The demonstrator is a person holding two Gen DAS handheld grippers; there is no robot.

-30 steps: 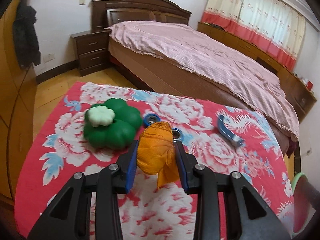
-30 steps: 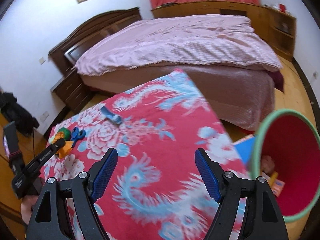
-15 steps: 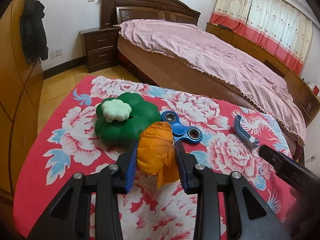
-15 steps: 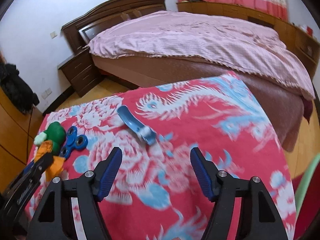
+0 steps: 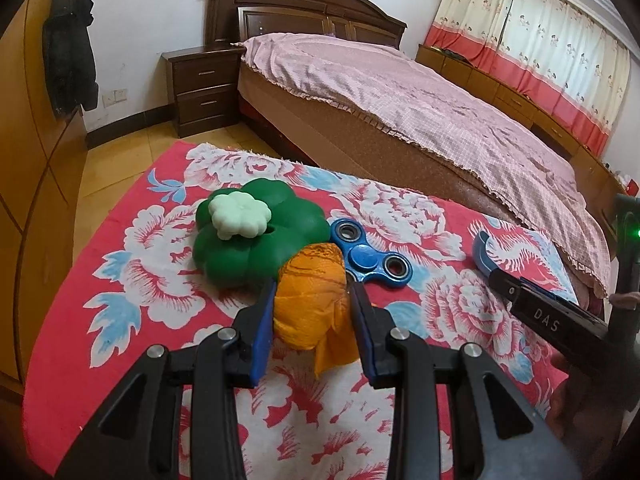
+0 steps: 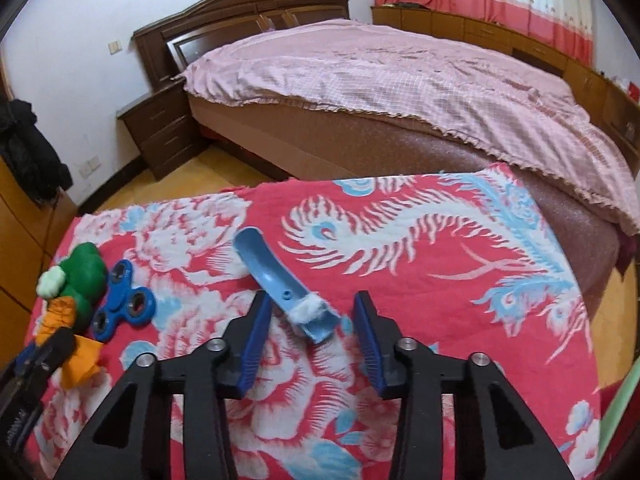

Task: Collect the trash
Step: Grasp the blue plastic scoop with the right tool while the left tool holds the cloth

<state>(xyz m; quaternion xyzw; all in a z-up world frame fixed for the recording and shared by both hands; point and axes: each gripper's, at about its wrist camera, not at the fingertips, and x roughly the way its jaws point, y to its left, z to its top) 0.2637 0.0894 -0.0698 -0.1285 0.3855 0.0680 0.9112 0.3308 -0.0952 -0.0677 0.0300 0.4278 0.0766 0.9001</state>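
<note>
The left gripper (image 5: 312,320) is clamped on a crumpled orange wad (image 5: 310,300), both blue pads pressed against its sides, held just above the red flowered cloth (image 5: 132,280). Taking the blue spinner (image 5: 370,256) as the mark: a green clover-shaped toy (image 5: 248,240) with a pale top touches it on the left, and the wad hangs just in front of it.

The right wrist view shows what the left barely catches — a light blue curved scoop (image 6: 280,284) with white fluff on it, lying on the cloth to the right of the spinner (image 6: 124,300). The right gripper (image 6: 314,328) has its jaws closing around the scoop's near end, with gaps on both sides, so the pads are not pressing yet. Only the left view shows the right tool from outside — a black bar reaching the scoop (image 5: 484,256).
</note>
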